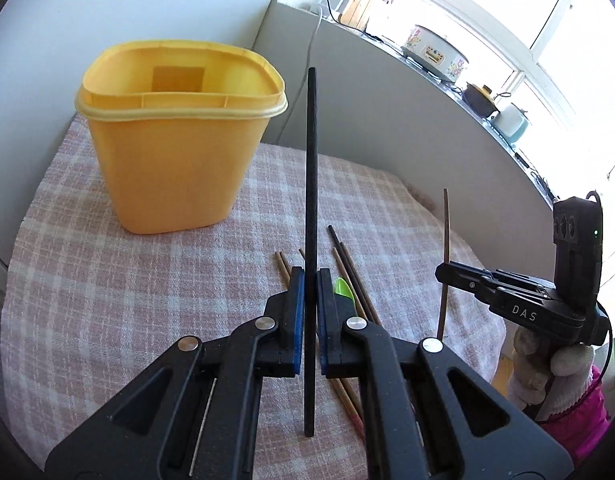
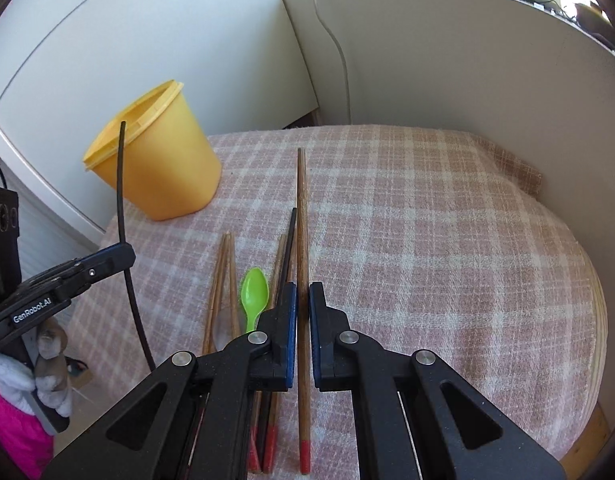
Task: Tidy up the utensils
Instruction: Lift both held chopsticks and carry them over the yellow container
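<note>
Two chopsticks are up off the cloth, one in each gripper. The left gripper (image 1: 310, 276) has its fingers clamped on a black chopstick (image 1: 311, 200), which stands nearly upright with its long axis running straight away from the fingers and its far tip beside the rim of the yellow tub (image 1: 175, 160). The right gripper (image 2: 302, 292) has its fingers pressed together on a brown wooden chopstick (image 2: 302, 220) with a red end; it points away from the fingers toward the far side of the table, its red end hanging back under the gripper.

One yellow tub stands upright on the checked pink cloth (image 2: 427, 240), open at the top, with nothing showing inside it. Nearer than the tub, the remaining utensils lie flat on the cloth in a loose row, all pointing roughly the same way: about four more brown chopsticks (image 2: 223, 280), one dark chopstick (image 2: 289, 240), and one small green spoon (image 2: 253, 292) among them. A gloved hand (image 1: 547, 364) holds the right gripper, with a pink sleeve (image 1: 583, 420) below it.
</note>
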`<state>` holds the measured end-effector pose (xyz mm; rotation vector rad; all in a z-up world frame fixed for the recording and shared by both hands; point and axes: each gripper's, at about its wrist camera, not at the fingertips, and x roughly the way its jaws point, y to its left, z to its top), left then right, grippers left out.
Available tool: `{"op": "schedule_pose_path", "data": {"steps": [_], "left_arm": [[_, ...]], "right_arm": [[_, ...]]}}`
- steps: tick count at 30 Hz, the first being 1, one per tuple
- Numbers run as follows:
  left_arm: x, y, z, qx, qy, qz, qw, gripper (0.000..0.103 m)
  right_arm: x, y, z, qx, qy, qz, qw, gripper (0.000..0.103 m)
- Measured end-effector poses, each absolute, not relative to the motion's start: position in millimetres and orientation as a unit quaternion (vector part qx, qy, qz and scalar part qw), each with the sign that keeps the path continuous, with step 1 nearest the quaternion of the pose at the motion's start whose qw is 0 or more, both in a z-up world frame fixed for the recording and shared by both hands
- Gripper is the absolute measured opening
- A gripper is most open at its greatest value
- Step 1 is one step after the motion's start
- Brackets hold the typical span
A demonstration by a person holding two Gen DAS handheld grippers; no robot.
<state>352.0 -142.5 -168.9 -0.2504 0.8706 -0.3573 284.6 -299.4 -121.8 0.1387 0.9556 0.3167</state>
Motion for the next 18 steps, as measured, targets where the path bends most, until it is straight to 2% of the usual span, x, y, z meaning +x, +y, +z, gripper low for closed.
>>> {"op": "schedule_pose_path", "data": {"steps": [11, 18], "left_arm": [[326.3, -117.9, -134.8, -0.128, 0.338, -0.173, 0.916, 0.003], [318.3, -73.4, -72.3, -0.158, 0.301, -0.179, 0.923, 0.003]], "right_arm": [[281.2, -268.1, -72.8, 0.028, 0.361, 0.147, 0.921, 0.005], [287.2, -256.0, -42.8, 0.032, 0.315, 0.158, 0.935, 0.004]]}}
